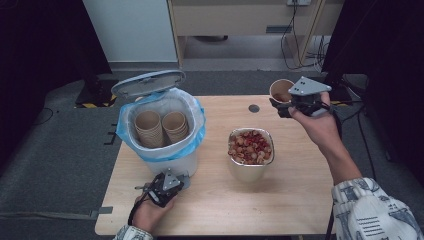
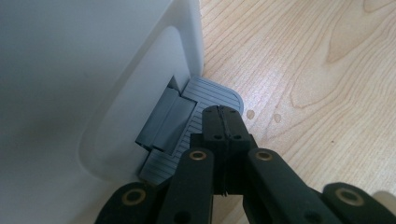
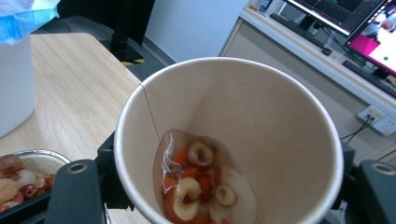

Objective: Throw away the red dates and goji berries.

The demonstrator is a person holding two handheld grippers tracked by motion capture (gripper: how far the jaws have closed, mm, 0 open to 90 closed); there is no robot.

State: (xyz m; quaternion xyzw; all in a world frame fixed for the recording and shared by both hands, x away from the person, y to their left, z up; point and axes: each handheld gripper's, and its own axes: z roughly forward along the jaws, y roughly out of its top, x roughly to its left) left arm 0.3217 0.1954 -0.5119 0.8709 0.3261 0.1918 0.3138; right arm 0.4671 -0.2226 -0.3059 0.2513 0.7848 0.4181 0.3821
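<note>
A white pedal bin (image 1: 172, 162) lined with a blue bag stands at the table's left, its grey lid (image 1: 148, 83) raised. Two stacks of paper cups (image 1: 150, 129) sit inside it. My left gripper (image 1: 183, 179) is low at the bin's front. In the left gripper view its jaws are shut with nothing between them, tips (image 2: 223, 113) resting on the grey ribbed pedal (image 2: 212, 93). My right gripper (image 1: 281, 107) is shut on a paper cup (image 1: 281, 90) held above the table's far right corner. That cup (image 3: 261, 112) holds liquid and sliced red fruit.
A metal bowl (image 1: 250, 172) heaped with red and pale fruit pieces stands at the table's middle, right of the bin; its rim (image 3: 35, 156) lies just below the held cup. A small dark disc (image 1: 254, 108) marks the far table edge. Desks and cables lie beyond.
</note>
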